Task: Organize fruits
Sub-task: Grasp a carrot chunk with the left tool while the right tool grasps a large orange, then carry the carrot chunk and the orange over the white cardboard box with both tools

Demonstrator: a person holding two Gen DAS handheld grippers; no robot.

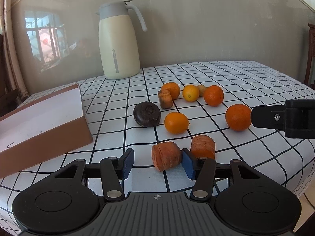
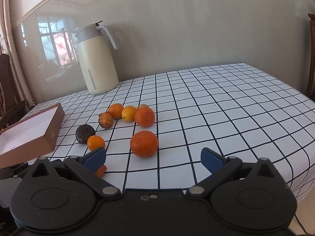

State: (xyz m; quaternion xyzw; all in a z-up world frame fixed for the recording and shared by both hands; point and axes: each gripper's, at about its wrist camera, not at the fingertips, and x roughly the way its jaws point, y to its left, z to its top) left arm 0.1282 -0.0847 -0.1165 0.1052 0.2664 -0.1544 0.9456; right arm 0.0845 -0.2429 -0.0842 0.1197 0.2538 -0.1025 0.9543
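Our left gripper (image 1: 157, 164) stands wide open and holds nothing; a cut orange chunk (image 1: 166, 159) lies between its pads, touching the right pad (image 1: 188, 166) and well apart from the left one. If we close from here, we judge the far pad would shove the chunk sideways, or knock the second chunk (image 1: 203, 146) just beyond it. The box (image 1: 65, 131) sits ahead-left of this gripper; we could clip its wall while carrying. Our right gripper (image 2: 153, 161) is also spread wide and empty, with a round orange (image 2: 144, 143) just ahead of its fingers. That orange may roll on the desk (image 2: 216, 118) if nudged off-centre.
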